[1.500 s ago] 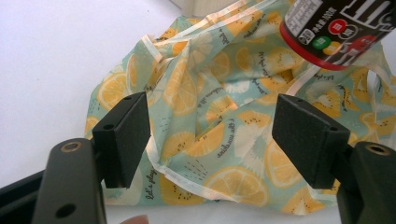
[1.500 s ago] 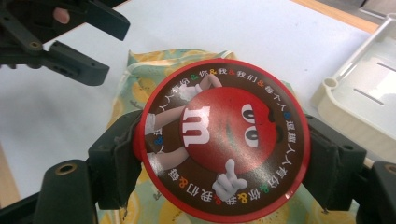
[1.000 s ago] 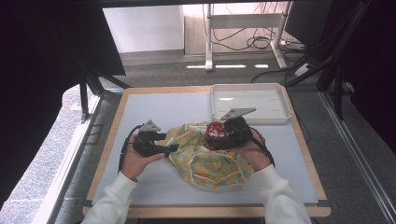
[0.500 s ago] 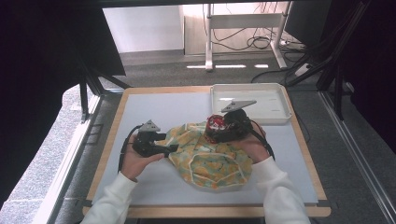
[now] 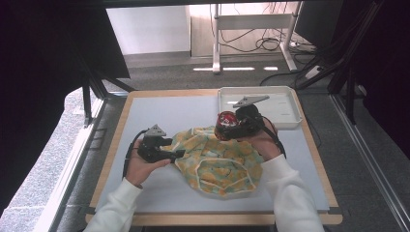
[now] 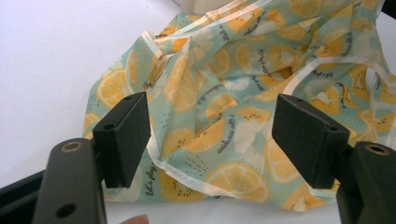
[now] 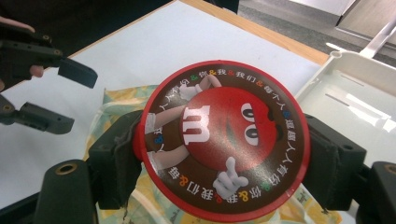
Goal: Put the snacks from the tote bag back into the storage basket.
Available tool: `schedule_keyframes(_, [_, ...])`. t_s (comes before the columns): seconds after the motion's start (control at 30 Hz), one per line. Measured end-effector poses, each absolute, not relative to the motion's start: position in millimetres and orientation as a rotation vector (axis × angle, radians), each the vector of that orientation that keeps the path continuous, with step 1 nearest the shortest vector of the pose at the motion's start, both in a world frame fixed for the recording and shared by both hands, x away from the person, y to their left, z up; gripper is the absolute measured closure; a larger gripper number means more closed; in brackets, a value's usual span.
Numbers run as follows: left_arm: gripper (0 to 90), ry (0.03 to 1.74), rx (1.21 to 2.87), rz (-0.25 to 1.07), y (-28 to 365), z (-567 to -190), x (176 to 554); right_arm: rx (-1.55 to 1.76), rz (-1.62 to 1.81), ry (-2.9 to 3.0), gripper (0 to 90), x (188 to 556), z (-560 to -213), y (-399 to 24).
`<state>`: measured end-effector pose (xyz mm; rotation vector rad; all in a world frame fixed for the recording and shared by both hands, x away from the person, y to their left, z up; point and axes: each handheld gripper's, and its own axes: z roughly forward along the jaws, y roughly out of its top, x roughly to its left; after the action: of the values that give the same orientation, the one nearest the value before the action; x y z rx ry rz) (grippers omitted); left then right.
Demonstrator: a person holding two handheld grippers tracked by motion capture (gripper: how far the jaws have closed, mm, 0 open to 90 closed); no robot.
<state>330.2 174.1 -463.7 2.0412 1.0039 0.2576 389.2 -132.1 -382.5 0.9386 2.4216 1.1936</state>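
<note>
My left gripper [image 5: 180, 153] sits at the left edge of the bag [image 5: 220, 157], low over the mat [image 5: 159, 108]. Jaws wide apart, nothing between them; in the left gripper view the lemon-print cloth lies crumpled past the pads [image 6: 122, 135]. Bag is a flattened heap in the mat's middle, longer side running roughly left-near to right-far, with a pale strap looped across the top.

My right gripper [image 5: 223, 130] is up above the bag's far right corner, jaws clamped on the tin [image 5: 225, 119]. The tin is round, so no long axis; in the right gripper view its red printed face is turned to the camera, the pads gripping the rim on opposite sides, print rotated about a quarter turn. Tray [image 5: 290, 116] sits just beyond it at the far right of the mat, apart from the tin.

Versus a second ago: right gripper with the tin has moved up and toward the tray, off the bag. Left gripper and bag are about where they were.
</note>
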Motion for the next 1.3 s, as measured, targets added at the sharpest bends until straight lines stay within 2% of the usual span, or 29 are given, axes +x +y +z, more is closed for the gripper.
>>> schedule_keyframes(0.83, [28.1, 1.008, 2.042, 0.256, 177.1, -464.1, 331.3, 1.006, 1.178, 2.381, 23.2, 428.1, -375.1, -134.6])
schedule_keyframes(1.3, [28.1, 1.011, 2.047, 0.252, 175.9, -465.8, 331.5, 1.062, 1.149, 2.363, 23.3, 455.5, -384.0, -136.2])
